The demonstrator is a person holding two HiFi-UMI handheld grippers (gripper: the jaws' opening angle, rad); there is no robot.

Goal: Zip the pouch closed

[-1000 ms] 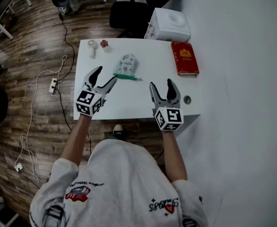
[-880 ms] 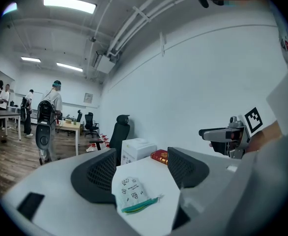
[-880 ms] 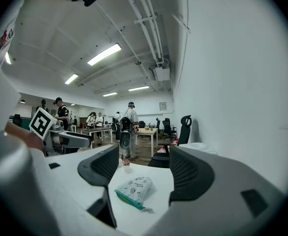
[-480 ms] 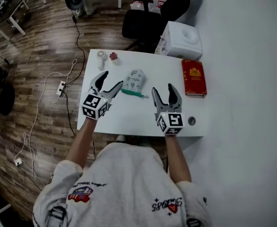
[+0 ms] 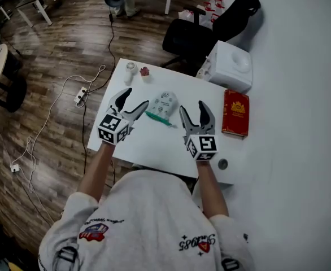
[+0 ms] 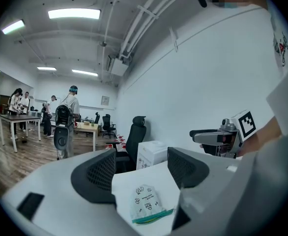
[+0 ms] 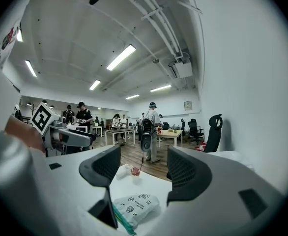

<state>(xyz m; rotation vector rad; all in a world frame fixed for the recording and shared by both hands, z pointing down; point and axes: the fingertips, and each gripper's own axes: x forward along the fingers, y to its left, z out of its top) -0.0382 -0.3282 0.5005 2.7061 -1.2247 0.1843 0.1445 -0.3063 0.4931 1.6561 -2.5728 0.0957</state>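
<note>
On the white rectangular table (image 5: pixel 154 143), toward its far middle, lies the small white fabric pouch printed with dark motifs (image 5: pixel 162 102). It rests flat on the top with its green zip edge (image 5: pixel 157 118) turned toward the person. That orientation puts the zip on the near side, where both tools can reach it.

The left gripper (image 5: pixel 136 97) hovers just beside the pouch's left side, jaws spread wide and holding nothing. Its own view shows the pouch (image 6: pixel 144 201) lying on the table beyond the gap between the jaws, untouched. The right gripper (image 5: pixel 192 107) hangs near the pouch's right, jaws equally wide apart and empty, and the pouch (image 7: pixel 135 204) sits low and left of centre in its view.

The pair flank the pouch, apparently so that one can pin the fabric while the other draws the slider. Which would do which cannot be told, and the slider itself is too small to make out. Zipping has, I judge, not begun.

Whether the pouch holds anything is not visible, though it looks slightly plump. Beyond it stand a small white round-topped object (image 5: pixel 131 68) and a tiny red one (image 5: pixel 144 71). To the right lies a red hardback book with a gold emblem (image 5: pixel 235 113), and near the far right corner stands a closed white box (image 5: pixel 229 68), contents unseen.
</note>
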